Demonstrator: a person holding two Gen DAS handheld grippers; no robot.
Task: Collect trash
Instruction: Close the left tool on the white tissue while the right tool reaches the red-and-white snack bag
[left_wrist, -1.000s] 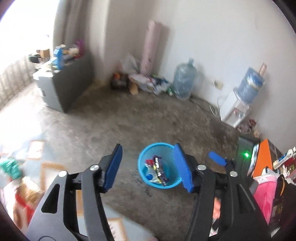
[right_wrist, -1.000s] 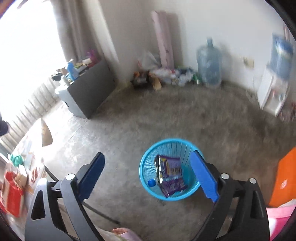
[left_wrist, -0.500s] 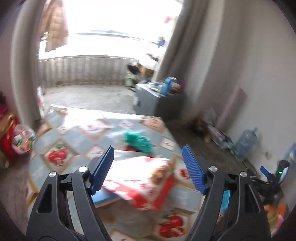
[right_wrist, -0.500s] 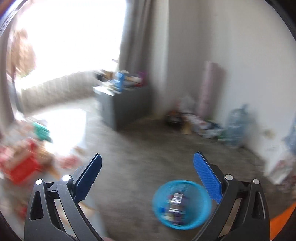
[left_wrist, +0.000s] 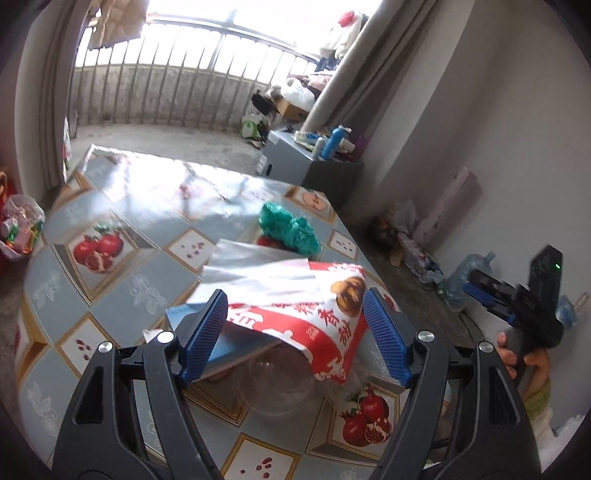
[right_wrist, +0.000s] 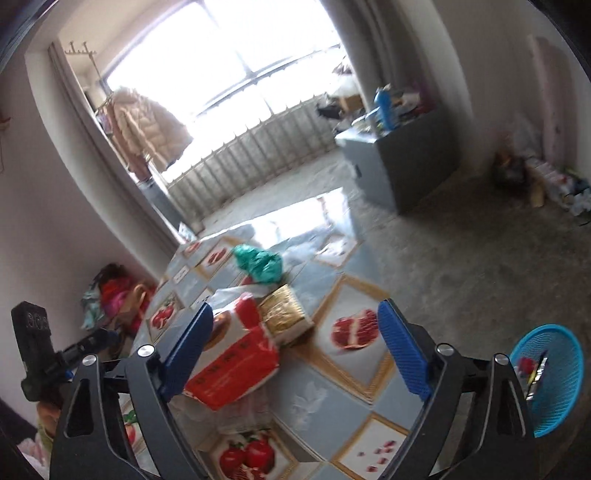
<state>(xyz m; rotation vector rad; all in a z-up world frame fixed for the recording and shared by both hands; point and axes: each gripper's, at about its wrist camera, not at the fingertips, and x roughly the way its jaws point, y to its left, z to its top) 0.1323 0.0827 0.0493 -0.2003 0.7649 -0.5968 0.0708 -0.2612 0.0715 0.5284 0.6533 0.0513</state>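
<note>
Both hand-held grippers are over a table (left_wrist: 92, 295) covered in a blue-grey cloth printed with pomegranates. The left hand-held gripper (left_wrist: 295, 336) has its jaws apart, having just been opening; a red and white snack bag (left_wrist: 314, 317) lies on the table in the gap between them, and the blue pads do not press on it. A clear plastic container (left_wrist: 273, 384) sits partly under that bag, and a flat blue item (left_wrist: 221, 343) lies beside it, partly hidden by the left pad. A crumpled green bag (left_wrist: 288, 229) rests further in, toward the far edge of the table. The right hand-held gripper (right_wrist: 295, 347) also has its jaws apart, having just been closing a little; nothing is clamped between them. In the right wrist view the red and white bag (right_wrist: 236, 365) lies against a gold-coloured packet (right_wrist: 284, 314), with the green bag (right_wrist: 258, 262) beyond. A blue mesh waste basket (right_wrist: 554, 384) stands on the floor off the table's right edge, holding some wrappers. A hand (left_wrist: 524, 362) grips the right device's handle at the right of the left wrist view.
</note>
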